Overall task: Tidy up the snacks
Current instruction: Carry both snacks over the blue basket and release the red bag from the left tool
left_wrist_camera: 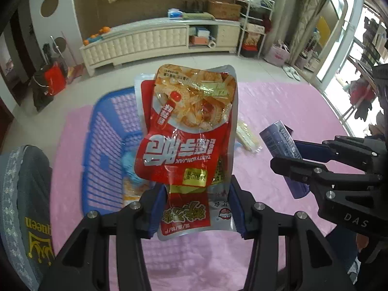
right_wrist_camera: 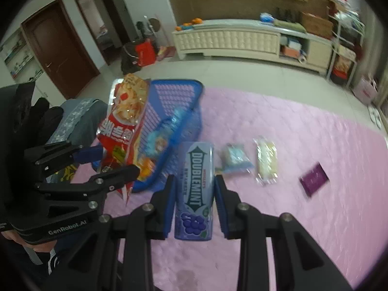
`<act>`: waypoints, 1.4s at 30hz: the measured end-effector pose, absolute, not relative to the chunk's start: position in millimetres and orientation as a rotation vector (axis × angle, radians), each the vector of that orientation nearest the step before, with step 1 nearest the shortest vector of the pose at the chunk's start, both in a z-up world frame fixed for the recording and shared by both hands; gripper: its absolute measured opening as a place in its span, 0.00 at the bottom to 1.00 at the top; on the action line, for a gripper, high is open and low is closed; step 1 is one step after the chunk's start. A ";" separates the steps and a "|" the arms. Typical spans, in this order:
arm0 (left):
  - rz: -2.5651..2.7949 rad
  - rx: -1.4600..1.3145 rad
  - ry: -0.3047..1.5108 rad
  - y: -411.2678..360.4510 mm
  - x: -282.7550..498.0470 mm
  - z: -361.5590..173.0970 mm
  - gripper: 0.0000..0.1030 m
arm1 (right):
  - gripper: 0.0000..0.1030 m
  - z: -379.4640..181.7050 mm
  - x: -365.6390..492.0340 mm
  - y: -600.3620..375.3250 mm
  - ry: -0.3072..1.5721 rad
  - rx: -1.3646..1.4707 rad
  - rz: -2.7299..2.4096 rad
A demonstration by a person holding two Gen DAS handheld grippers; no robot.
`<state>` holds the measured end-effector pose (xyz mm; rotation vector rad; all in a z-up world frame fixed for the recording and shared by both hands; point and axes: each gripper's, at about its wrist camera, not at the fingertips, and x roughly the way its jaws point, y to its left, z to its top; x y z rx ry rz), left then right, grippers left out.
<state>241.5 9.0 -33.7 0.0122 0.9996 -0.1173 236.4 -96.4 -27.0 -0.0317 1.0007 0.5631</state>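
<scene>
Both hands are loaded and lifted over the pink mat (right_wrist_camera: 303, 133). The left gripper (left_wrist_camera: 196, 208) is clenched on a bunch of red pouches (left_wrist_camera: 189, 131) — at least two, fanned out above its jaws, hanging over the blue basket (left_wrist_camera: 106, 131) that sits near the mat's far left corner. The right gripper (right_wrist_camera: 194, 206) grips a Doublemint bottle (right_wrist_camera: 195, 189) by its sides, upright between the pads, just right of the basket.

I'd say the step is dropping these in. The pouches are pinched only at their lower ends, so they could flop or slip apart; better to lower them well inside the basket's rim before letting go. The bottle should go in after, low and to one side, so the two grippers don't knock. Still lying mid-mat: a blue packet (right_wrist_camera: 236, 158), a pale packet (right_wrist_camera: 265, 162) and a purple packet (right_wrist_camera: 314, 178) toward the right edge.
</scene>
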 end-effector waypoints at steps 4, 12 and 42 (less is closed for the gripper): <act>-0.076 0.014 0.984 31.0 244.4 -29.3 0.44 | 0.34 -20.4 243.4 -70.1 0.985 -0.059 0.601; -0.003 0.032 0.970 67.2 245.1 -30.4 0.44 | 0.34 -26.7 259.5 -26.7 0.987 -0.075 0.660; -0.090 -0.113 1.147 119.1 282.4 -88.3 0.61 | 0.34 -84.7 310.6 22.3 1.137 -0.111 0.653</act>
